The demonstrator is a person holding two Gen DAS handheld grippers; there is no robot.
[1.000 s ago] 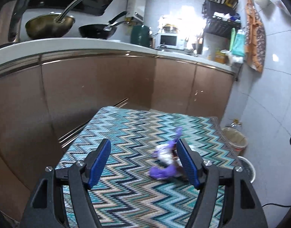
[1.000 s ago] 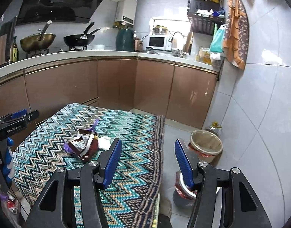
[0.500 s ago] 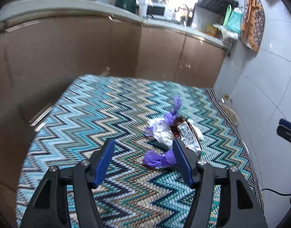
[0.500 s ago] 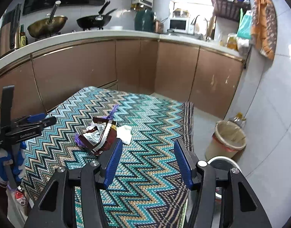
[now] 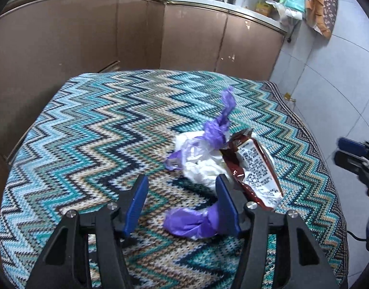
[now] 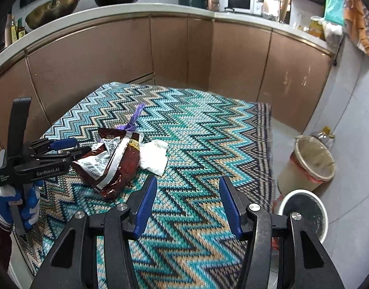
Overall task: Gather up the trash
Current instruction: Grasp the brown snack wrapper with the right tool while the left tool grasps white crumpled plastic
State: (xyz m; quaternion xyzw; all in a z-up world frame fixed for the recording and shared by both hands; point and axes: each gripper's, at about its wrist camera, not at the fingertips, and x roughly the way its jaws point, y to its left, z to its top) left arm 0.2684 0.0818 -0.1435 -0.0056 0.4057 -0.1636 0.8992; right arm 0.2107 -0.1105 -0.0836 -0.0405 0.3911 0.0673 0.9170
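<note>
While both jaws gape empty, purple bag [image 5: 189, 224] against left gripper's [image 5: 182, 202] right finger

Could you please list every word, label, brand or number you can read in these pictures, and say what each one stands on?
"GenRobot.AI": white lettering on the black body of the left claw, seen from the right wrist view.
Small white label at that body's left end: too small to read.
Printed text block on the snack wrapper: blurred, unreadable.
Barcode and print on the same wrapper in the right wrist view: too small to read.
Microwave and counter bottles: no legible text.
</note>
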